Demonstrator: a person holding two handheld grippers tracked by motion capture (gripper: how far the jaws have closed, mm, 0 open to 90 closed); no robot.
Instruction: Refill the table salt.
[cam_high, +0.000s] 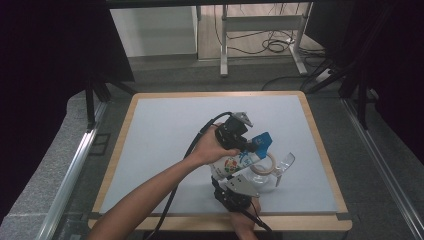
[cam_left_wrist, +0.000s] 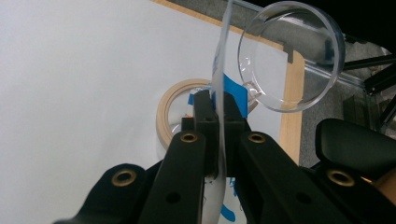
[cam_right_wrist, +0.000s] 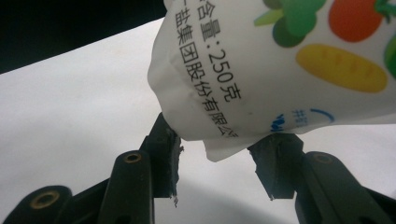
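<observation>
My left gripper pinches the rim of the clear plastic cup near the table's right front, while my right gripper clamps the bottom end of the white printed pouch, its long axis slanting up-left, mouth toward the cup.

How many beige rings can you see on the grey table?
1. The beige ring sits near the table's front right, beside the clear round plastic dish; the white pouch could hide others.
</observation>
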